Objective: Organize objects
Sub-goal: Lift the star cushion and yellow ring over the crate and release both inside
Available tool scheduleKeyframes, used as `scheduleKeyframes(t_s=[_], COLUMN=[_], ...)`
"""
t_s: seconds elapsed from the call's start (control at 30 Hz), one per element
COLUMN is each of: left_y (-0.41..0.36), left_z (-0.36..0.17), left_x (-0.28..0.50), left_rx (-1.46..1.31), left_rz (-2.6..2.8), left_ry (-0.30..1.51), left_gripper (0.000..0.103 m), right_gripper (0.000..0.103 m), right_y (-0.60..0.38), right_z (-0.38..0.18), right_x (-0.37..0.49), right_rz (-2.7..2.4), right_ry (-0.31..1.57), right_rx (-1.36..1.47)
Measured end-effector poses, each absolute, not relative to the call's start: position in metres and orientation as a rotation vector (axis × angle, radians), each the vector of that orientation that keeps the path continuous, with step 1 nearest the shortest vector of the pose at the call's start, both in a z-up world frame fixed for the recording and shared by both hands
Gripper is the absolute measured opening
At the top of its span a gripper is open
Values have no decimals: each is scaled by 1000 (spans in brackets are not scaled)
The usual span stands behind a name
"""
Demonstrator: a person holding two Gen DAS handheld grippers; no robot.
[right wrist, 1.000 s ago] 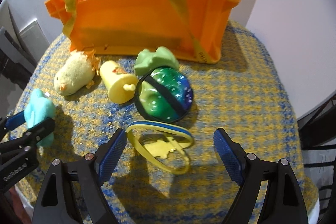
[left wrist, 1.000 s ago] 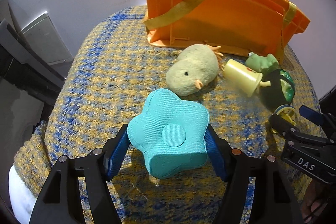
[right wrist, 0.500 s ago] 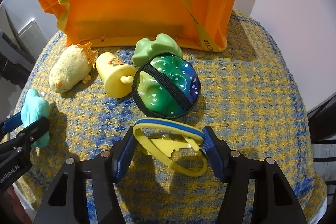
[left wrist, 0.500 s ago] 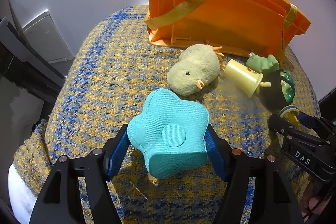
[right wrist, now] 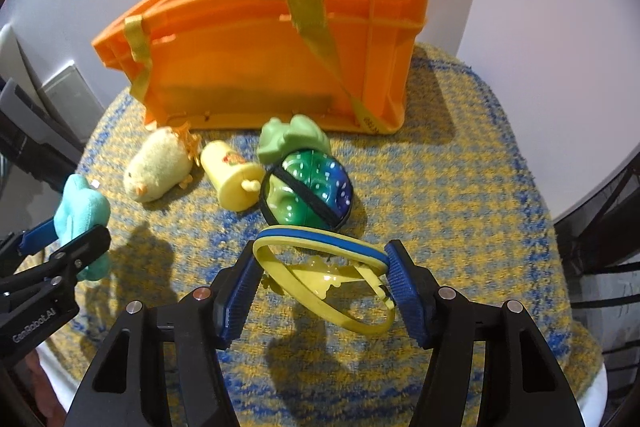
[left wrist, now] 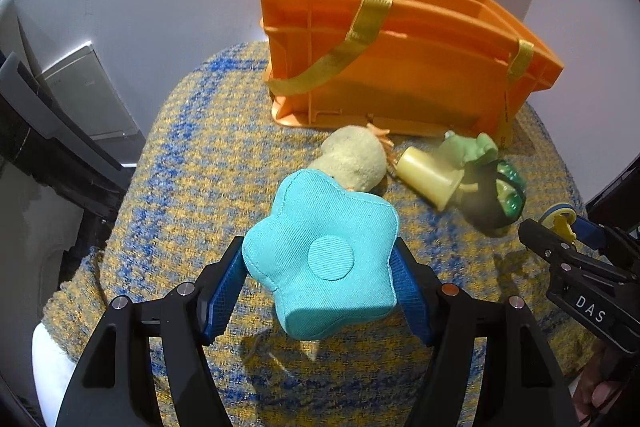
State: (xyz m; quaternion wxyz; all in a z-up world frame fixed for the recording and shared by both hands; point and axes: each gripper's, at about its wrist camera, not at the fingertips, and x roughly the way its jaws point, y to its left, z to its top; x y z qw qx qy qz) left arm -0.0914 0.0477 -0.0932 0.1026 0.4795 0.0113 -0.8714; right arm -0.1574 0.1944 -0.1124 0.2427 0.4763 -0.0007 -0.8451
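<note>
The teal star-shaped plush cushion (left wrist: 320,259) is clamped in the left tool (left wrist: 320,283); the thin yellow-and-blue ring toy (right wrist: 324,267), pinched in the right tool (right wrist: 320,287), could be buckled and sprung free.

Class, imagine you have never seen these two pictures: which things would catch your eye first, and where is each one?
The big orange crate with yellow straps stands at the back of the blue-and-yellow woven cloth. In front, the left gripper is clamped on a turquoise flower-shaped cushion, and the right gripper grips a yellow-and-blue ring toy. Between crate and grippers lie a plush chick and a green-blue ball.
</note>
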Motion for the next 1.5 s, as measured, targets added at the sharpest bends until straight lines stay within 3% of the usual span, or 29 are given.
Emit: scheduleKeyframes(t_s=[1.0,1.5], left_y=[38,32], left_z=[30,39], left_x=[-162,-229], left_rx=[1144,1116], left_rz=[-2746,-2778], left_ry=[-38,-85], left_gripper=[69,69], right_gripper=[62,62], right_y=[191,171], right_z=[19,36], right_x=[-216,-277], right_rz=[-2470,-2486], right_ry=[-50,-31], right_rx=[990,951])
